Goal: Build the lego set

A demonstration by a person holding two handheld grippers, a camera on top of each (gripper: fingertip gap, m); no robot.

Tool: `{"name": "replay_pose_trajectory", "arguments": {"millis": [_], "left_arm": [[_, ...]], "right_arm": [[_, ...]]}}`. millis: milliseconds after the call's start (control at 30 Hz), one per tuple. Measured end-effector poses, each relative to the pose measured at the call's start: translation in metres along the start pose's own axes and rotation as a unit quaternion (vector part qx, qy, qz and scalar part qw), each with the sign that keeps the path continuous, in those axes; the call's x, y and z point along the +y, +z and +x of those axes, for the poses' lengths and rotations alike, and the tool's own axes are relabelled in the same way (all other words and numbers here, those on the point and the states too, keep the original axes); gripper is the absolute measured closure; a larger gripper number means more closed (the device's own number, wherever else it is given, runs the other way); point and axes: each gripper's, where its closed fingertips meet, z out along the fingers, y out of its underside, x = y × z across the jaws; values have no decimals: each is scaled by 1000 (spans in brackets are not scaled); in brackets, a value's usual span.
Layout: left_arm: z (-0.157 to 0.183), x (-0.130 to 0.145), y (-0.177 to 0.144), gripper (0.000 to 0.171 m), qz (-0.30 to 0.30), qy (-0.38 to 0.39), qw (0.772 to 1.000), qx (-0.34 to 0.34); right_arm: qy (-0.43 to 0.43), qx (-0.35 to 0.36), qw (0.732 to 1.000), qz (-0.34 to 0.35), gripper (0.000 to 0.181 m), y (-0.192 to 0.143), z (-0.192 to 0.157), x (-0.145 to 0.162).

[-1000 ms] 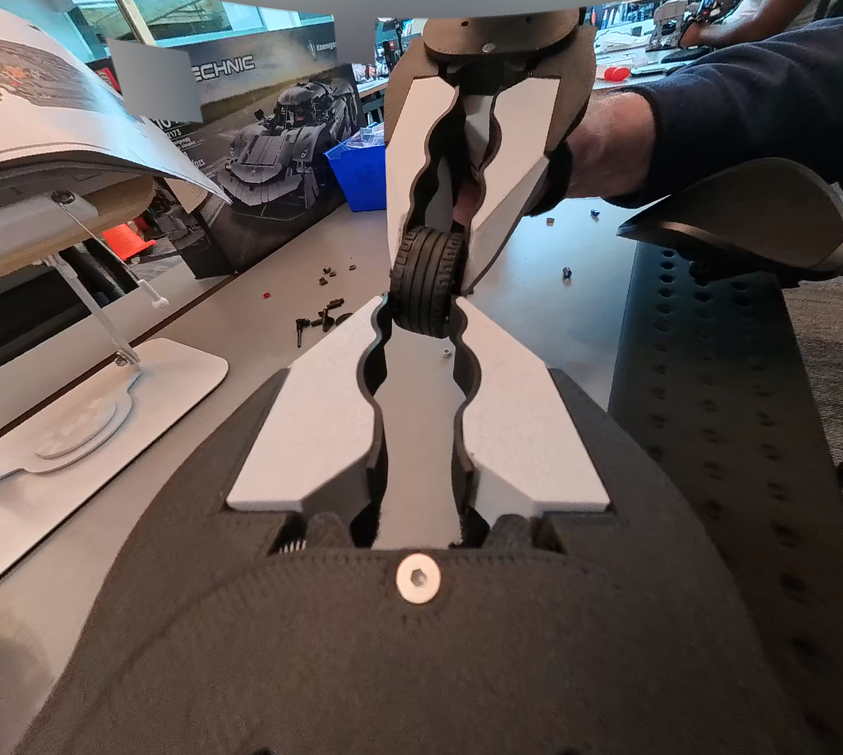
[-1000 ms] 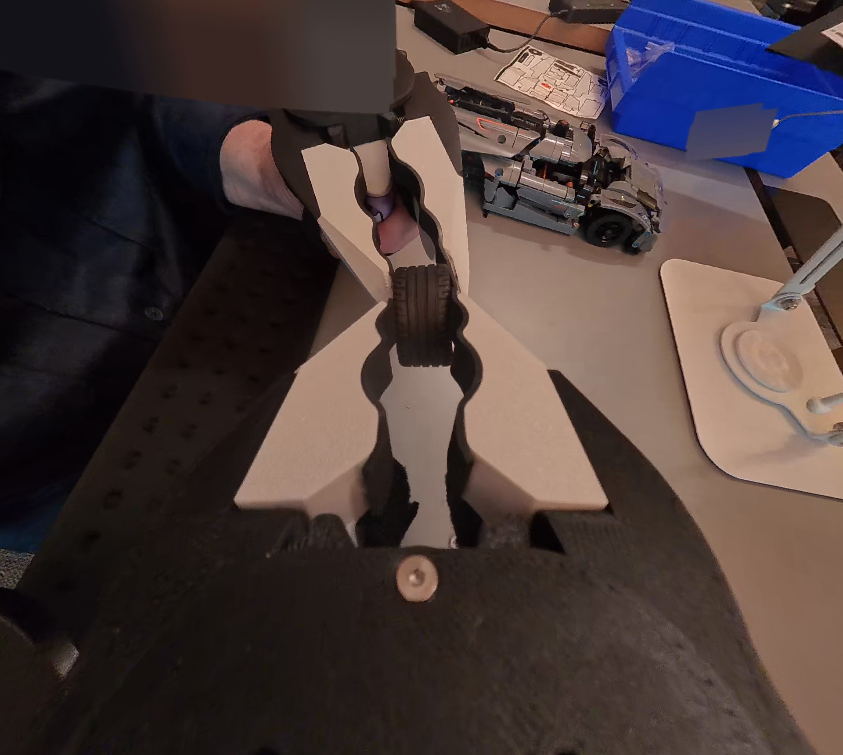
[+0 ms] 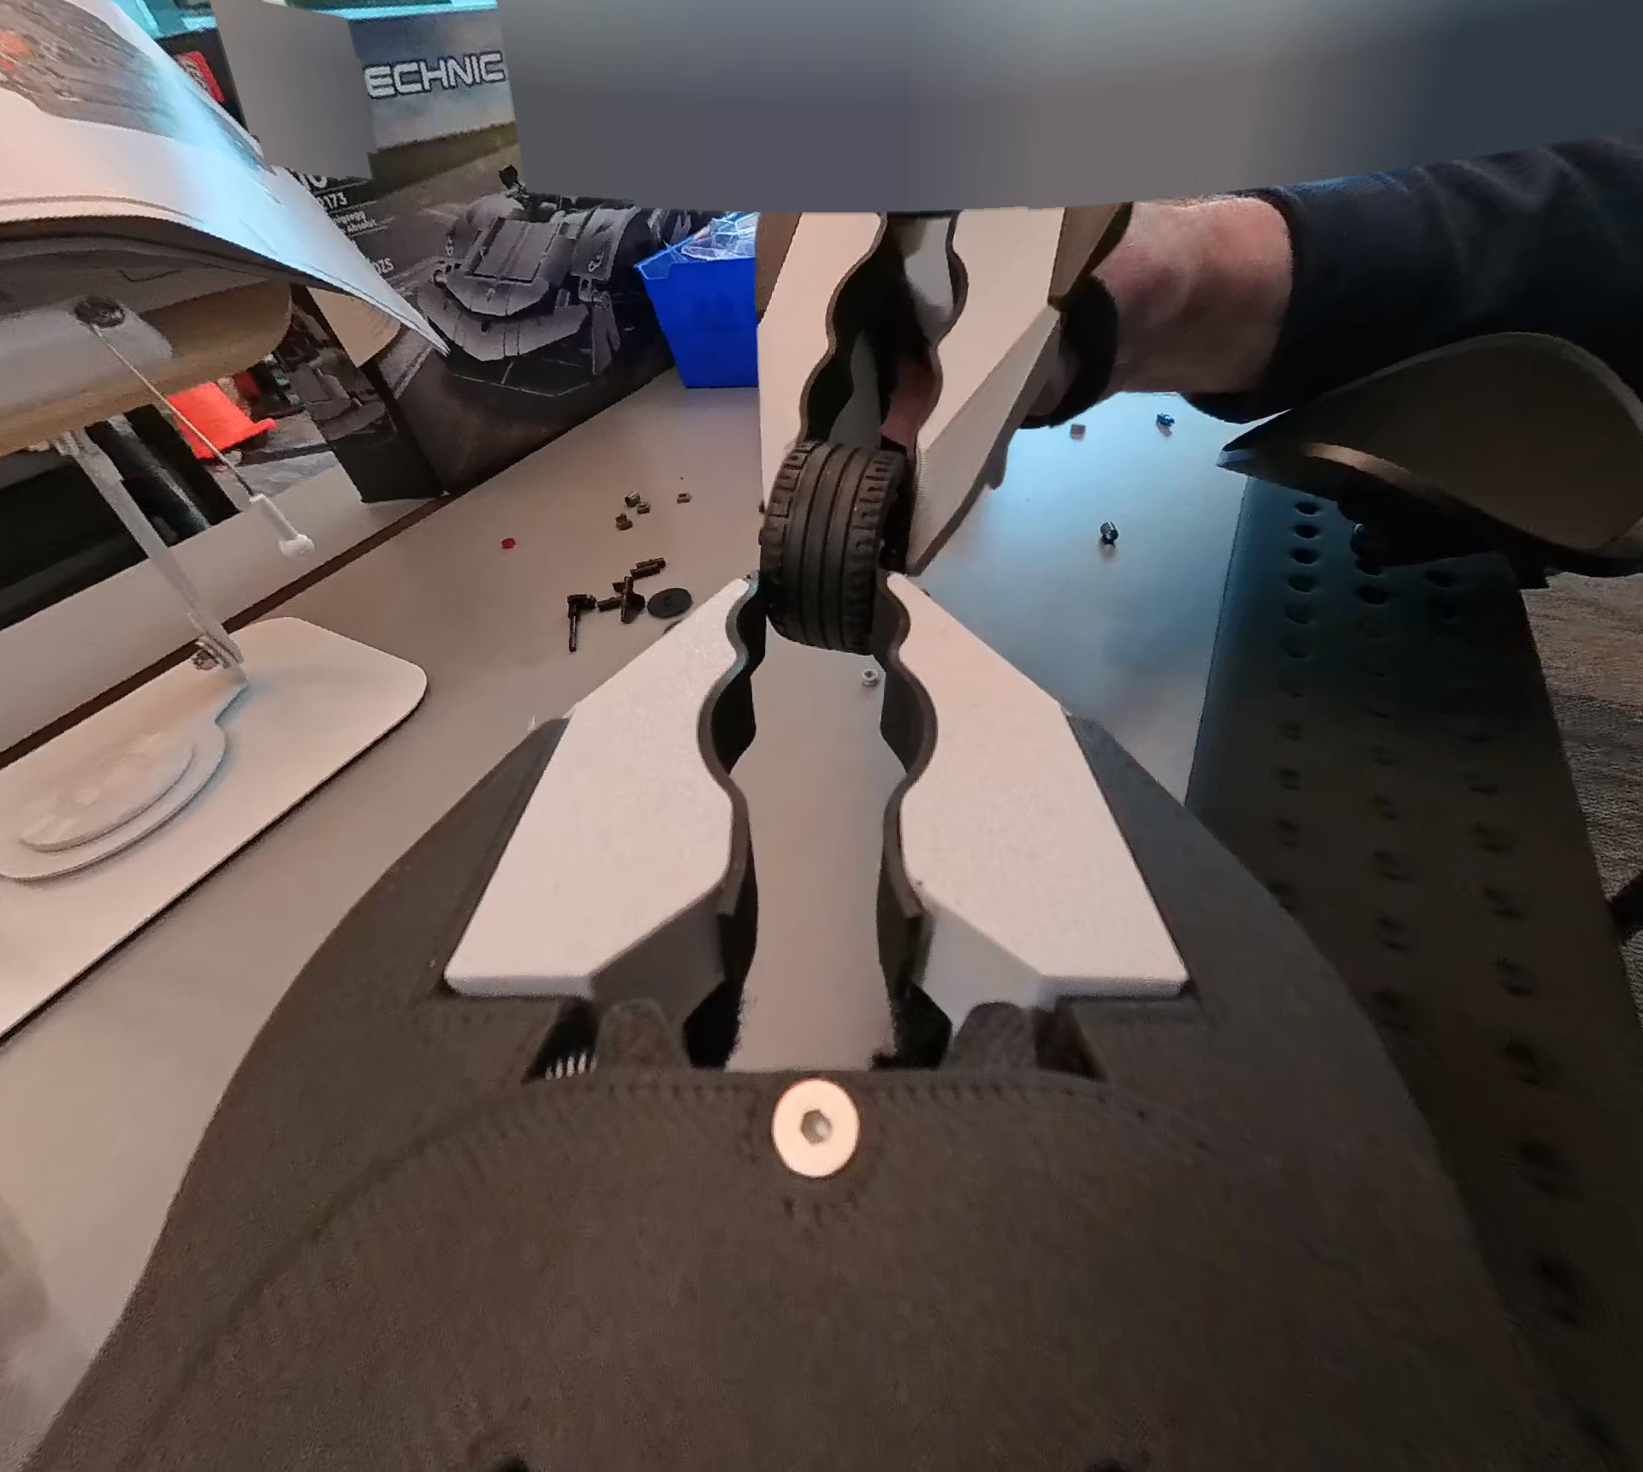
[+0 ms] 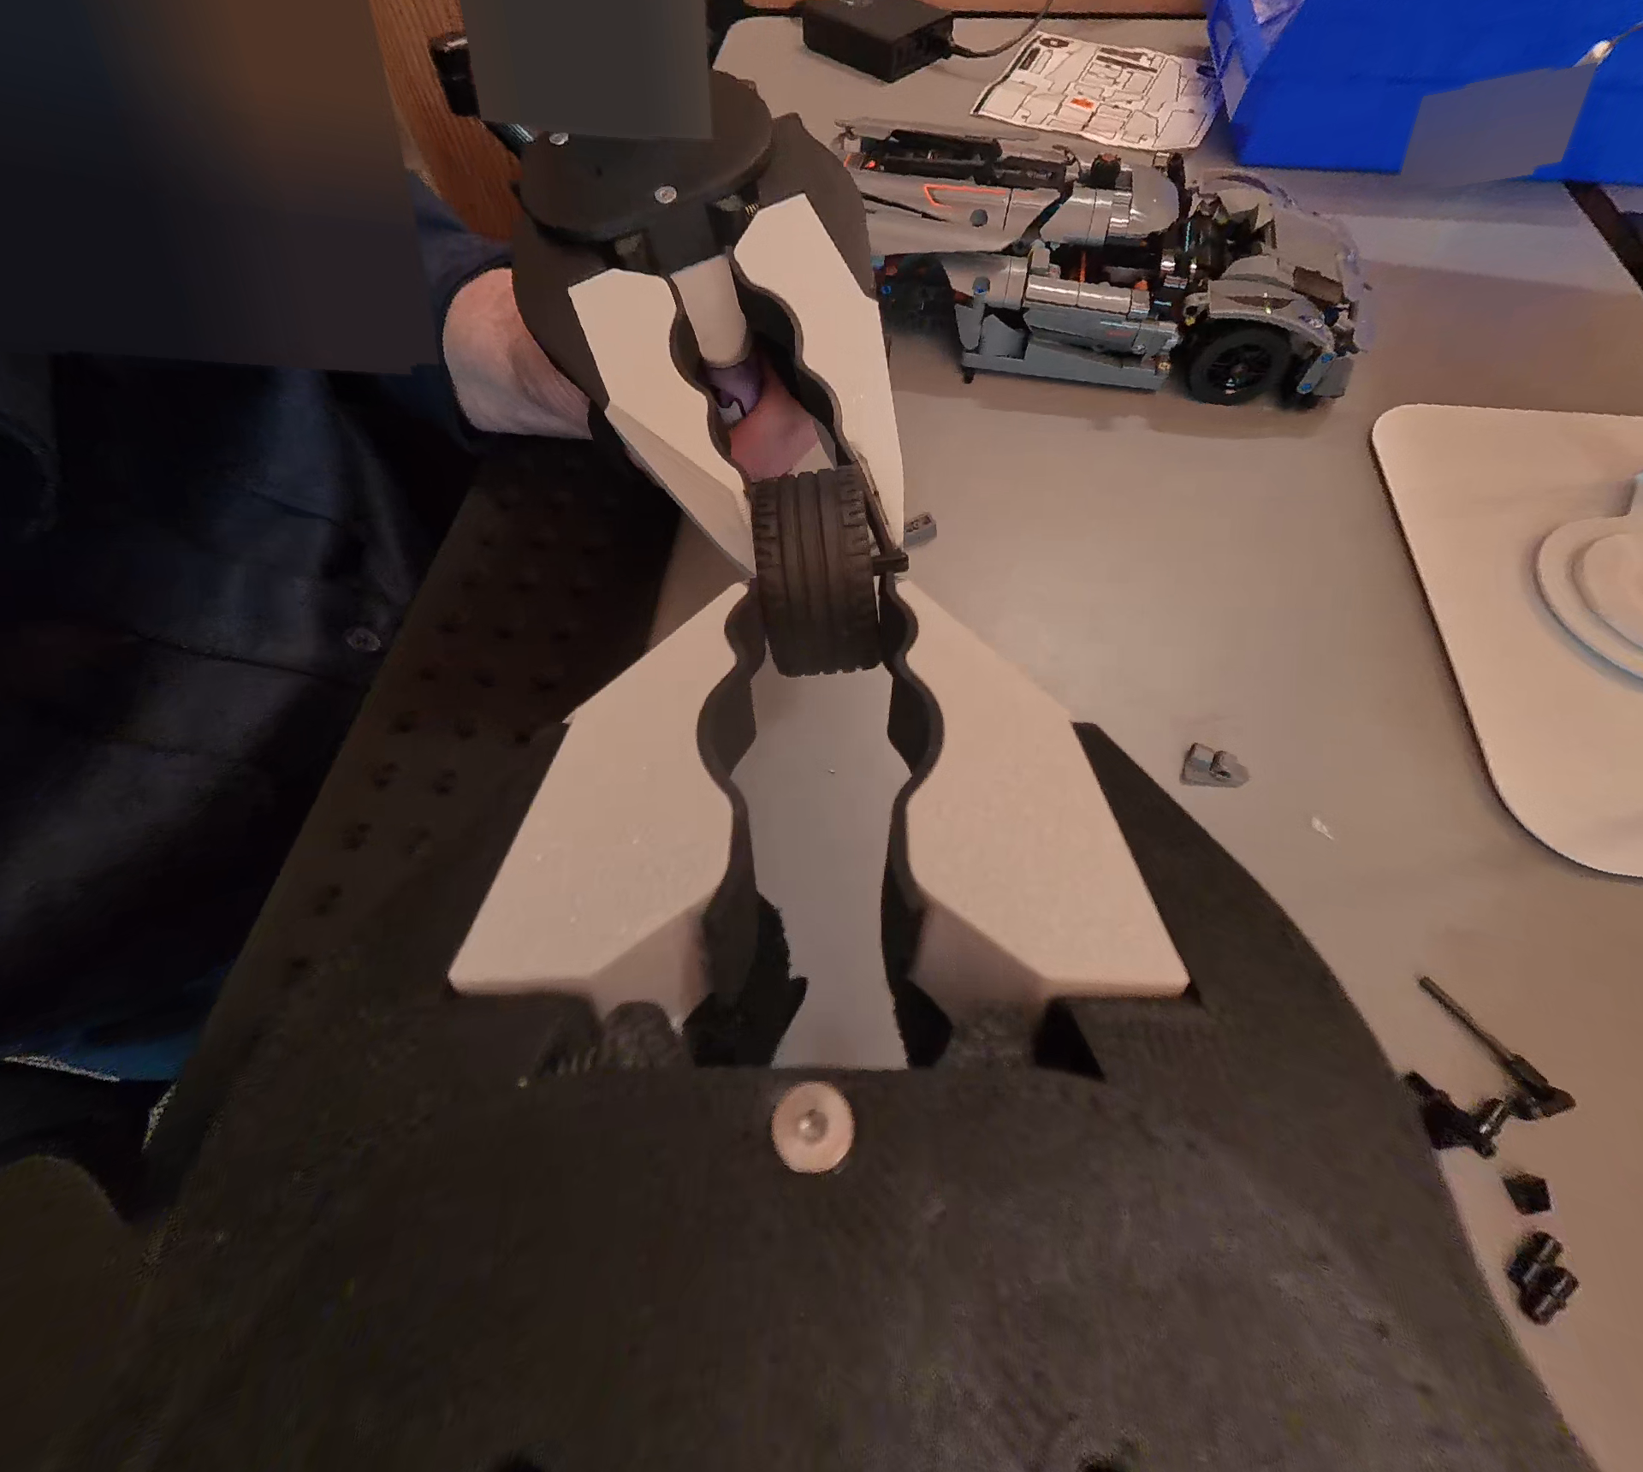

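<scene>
A black rubber tyre (image 3: 831,549) is held between both grippers above the grey table. My left gripper (image 3: 822,598) is shut on its lower part. The right gripper's white fingers (image 3: 969,398) come down from above and clamp its upper part. In the right wrist view my right gripper (image 4: 822,602) is shut on the same tyre (image 4: 813,585), and the left gripper's fingers (image 4: 845,362) flank it from above. A short black pin (image 4: 892,563) sticks out of the tyre's right side. The partly built grey lego car (image 4: 1111,273) stands on the table behind.
Loose black pieces (image 3: 622,593) lie on the table, also in the right wrist view (image 4: 1502,1100), with a small grey piece (image 4: 1214,765). There is a blue bin (image 4: 1422,7), a sticker sheet (image 4: 1093,91), a white stand base (image 3: 178,745) with a booklet (image 3: 133,122), the set's box (image 3: 498,291) and a black perforated panel (image 3: 1378,807). Both grippers' tips are close together, under 4 cm apart. The partly built grey lego car (image 4: 1111,273) sits 25 cm or so from the ends of my left fingers.
Both grippers stay shut on the tyre. The tyre and the opposite gripper have tilted slightly, and the black pin at the tyre's side now shows in the right wrist view.
</scene>
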Motion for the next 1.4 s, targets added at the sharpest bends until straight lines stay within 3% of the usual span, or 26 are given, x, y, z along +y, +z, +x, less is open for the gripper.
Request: {"name": "replay_pose_trajectory", "arguments": {"millis": [600,933,1400], "left_arm": [[0,5,1,151,-23,25,999,-20],[16,-6,-1,145,30,-72,992,96],[16,-6,-3,151,33,-82,991,102]], "right_arm": [[18,0,999,-34,161,2,-2,3],[25,-51,998,-6,159,-1,-10,3],[26,-44,999,-12,160,-1,-11,2]]}}
